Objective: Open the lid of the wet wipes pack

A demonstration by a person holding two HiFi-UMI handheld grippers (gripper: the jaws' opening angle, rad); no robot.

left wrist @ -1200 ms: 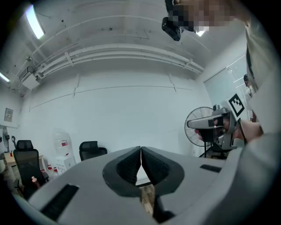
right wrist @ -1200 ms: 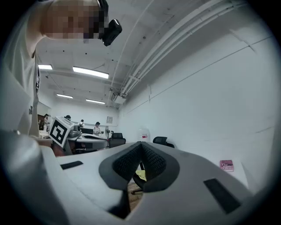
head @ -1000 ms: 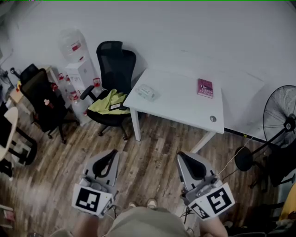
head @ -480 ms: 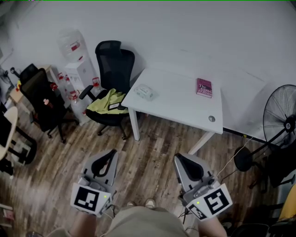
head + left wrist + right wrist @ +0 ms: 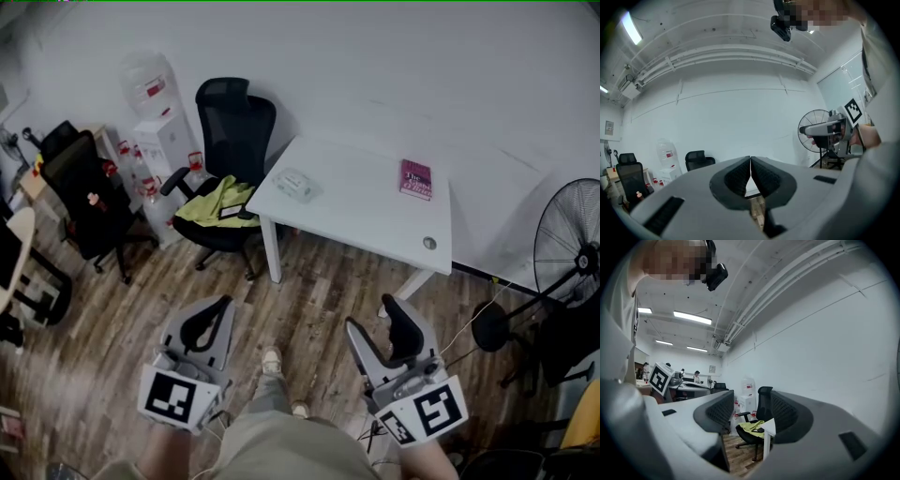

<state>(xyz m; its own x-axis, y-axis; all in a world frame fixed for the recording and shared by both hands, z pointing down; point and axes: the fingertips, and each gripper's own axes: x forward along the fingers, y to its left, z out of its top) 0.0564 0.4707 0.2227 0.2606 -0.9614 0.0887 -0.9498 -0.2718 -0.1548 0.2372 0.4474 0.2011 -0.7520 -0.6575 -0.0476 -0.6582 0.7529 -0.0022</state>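
- The right gripper [image 5: 370,314] is what differs most from a second ago. Its two dark jaws were pressed together then, and now they stand far apart and are opening.
- One light shoe [image 5: 272,359] has stepped forward onto the brown wooden floor [image 5: 309,309] between the two grippers. Earlier both toes sat close under the body.
- Neither gripper has shifted much, and the table and what lies on it are where they were.
- In the right gripper view the right gripper [image 5: 751,404] has nothing between its pads. Through the gap we see only the distant black office chair [image 5: 764,401] with a yellow-green cloth [image 5: 752,426] on its seat.
- The left gripper [image 5: 223,304] is closed. In the left gripper view its ribbed pads [image 5: 740,176] meet at the tips of the left gripper [image 5: 750,161], and they hold nothing.
- Both grippers are held out over the floor and touch nothing.
- The pale wet wipes pack [image 5: 295,184] lies flat on the left part of the white rectangular table [image 5: 356,220], well apart from both grippers. It is too small for us to tell how its lid stands.
- A pink book [image 5: 415,178] lies near the table's far right edge, apart from the pack.
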